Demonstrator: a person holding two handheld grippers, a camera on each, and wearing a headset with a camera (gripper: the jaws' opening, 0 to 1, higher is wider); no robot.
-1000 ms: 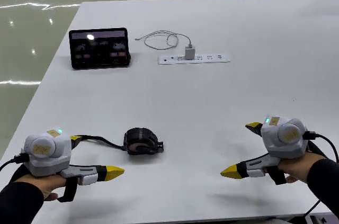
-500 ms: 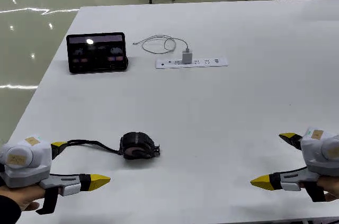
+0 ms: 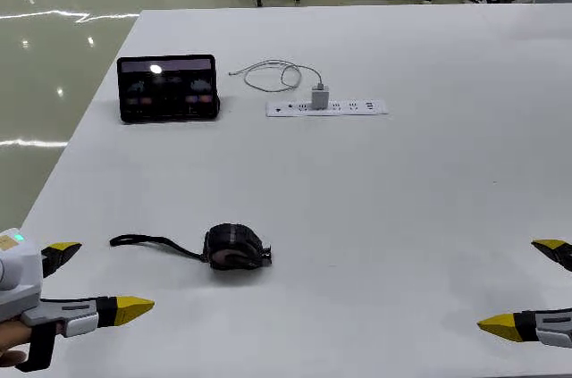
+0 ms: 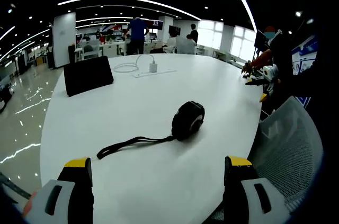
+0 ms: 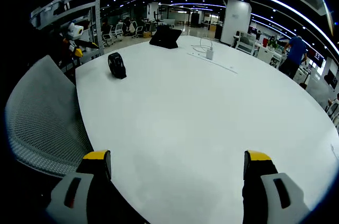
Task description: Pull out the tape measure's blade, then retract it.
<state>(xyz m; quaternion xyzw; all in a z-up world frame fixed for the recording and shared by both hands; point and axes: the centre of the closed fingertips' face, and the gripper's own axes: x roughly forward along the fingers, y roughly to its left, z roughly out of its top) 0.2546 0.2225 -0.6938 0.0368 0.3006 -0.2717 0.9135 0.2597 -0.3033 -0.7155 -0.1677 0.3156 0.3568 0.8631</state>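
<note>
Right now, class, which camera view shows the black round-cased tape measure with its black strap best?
The left gripper view: the tape measure lies close and large, its strap stretched toward the camera. The head view shows it smaller, from above; the right gripper view shows it small and far off.

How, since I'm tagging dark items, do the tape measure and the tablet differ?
The tape measure is a small rounded case; the tablet is a larger flat rectangle. The tape measure lies near the front of the white table; the tablet stands propped farther back. A strap trails from the tape measure; the tablet has none. Both are dark and rest untouched on the table.
</note>
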